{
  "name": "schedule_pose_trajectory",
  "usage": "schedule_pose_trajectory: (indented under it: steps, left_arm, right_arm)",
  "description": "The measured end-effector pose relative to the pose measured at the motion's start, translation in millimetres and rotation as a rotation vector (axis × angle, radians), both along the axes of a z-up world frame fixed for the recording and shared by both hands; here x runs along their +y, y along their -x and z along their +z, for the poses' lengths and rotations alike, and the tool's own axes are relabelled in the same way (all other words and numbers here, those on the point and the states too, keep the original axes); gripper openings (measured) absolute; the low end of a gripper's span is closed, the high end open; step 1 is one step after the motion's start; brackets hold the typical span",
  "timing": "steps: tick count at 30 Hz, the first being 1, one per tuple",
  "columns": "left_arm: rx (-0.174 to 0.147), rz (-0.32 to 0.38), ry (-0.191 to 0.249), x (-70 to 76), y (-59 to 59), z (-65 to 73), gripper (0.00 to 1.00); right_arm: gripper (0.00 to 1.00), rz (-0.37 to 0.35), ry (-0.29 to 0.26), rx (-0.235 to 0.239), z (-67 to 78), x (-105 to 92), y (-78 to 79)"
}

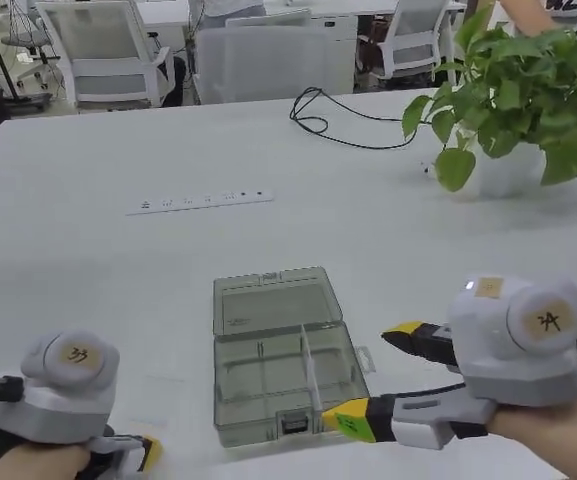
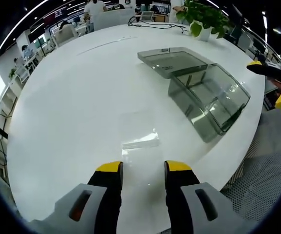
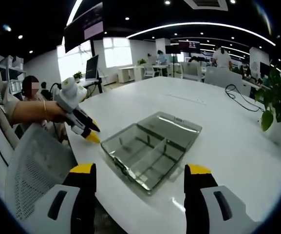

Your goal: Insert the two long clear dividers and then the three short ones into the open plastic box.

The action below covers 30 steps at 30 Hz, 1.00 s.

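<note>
The box [image 1: 283, 375] sits open on the worktop [image 1: 88, 260] between my two tongs, just beside the right tongs [image 1: 378, 378] and further from the left tongs [image 1: 150, 452]. Its lid [image 1: 273, 300] lies folded back flat on the side away from me. Inside I make out one clear divider [image 1: 309, 365] standing upright and running from the near wall to the hinge side. It is so transparent that I cannot tell how fully it is seated, or whether anything else is in the compartments.

From the right gripper view my right tongs [image 3: 140, 169] are spread wide with nothing between them, and the box [image 3: 145, 151] is straight ahead of the tips. Beyond it to the left, a hand holds the left tongs [image 3: 84, 129].

From the left gripper view my left tongs [image 2: 144, 167] are parted a moderate way and grip nothing. Just ahead of their tips a clear strip [image 2: 140, 140] lies flat on the worktop. A fainter clear outline lies past it, and I cannot tell how many pieces that is. The box [image 2: 208, 97] is ahead and to the right, and the right tongs [image 2: 276, 83] are cut off at the edge.

Well beyond both tongs sit a power strip [image 1: 200, 201], a black cable [image 1: 338, 115] and a potted plant [image 1: 513, 100].
</note>
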<state>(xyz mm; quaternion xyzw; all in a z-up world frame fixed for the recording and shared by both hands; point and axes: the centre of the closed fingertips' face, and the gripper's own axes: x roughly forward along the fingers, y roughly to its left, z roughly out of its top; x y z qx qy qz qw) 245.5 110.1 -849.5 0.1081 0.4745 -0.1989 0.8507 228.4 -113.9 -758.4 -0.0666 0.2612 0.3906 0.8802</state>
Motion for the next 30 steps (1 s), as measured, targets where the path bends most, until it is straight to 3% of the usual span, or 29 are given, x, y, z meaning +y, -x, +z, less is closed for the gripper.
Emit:
schedule_pose_trajectory:
  steps: [5,11,12,19,22,27,30]
  left_arm:
    - [0.006,0.015,-0.005,0.0,-0.3,0.3,0.33]
    - [-0.013,0.048,0.026,0.8,-3.1,3.4,0.31]
    - [-0.002,0.045,0.022,1.0,-1.4,2.0,0.31]
    - [-0.013,0.055,0.030,3.1,1.8,3.0,0.30]
    - [-0.023,0.083,0.067,2.0,3.3,8.3,0.30]
    - [-0.073,0.103,0.111,-1.5,4.0,24.7,0.30]
    - [-0.112,0.128,0.169,-8.0,3.4,37.4,0.30]
  right_arm:
    - [0.72,-0.039,0.035,0.006,-4.5,-5.9,-2.6]
    - [0.71,-0.073,0.016,0.017,-2.3,-7.6,-6.6]
    - [0.71,-0.074,0.012,0.018,-1.6,-7.1,-6.7]
    - [0.70,-0.096,-0.017,0.022,3.0,-4.5,-8.9]
    - [0.68,-0.107,-0.032,0.025,5.7,-3.2,-10.1]
    - [0.63,-0.129,-0.100,0.033,15.3,3.6,-12.4]
    - [0.61,-0.141,-0.152,0.048,21.6,9.6,-14.0]
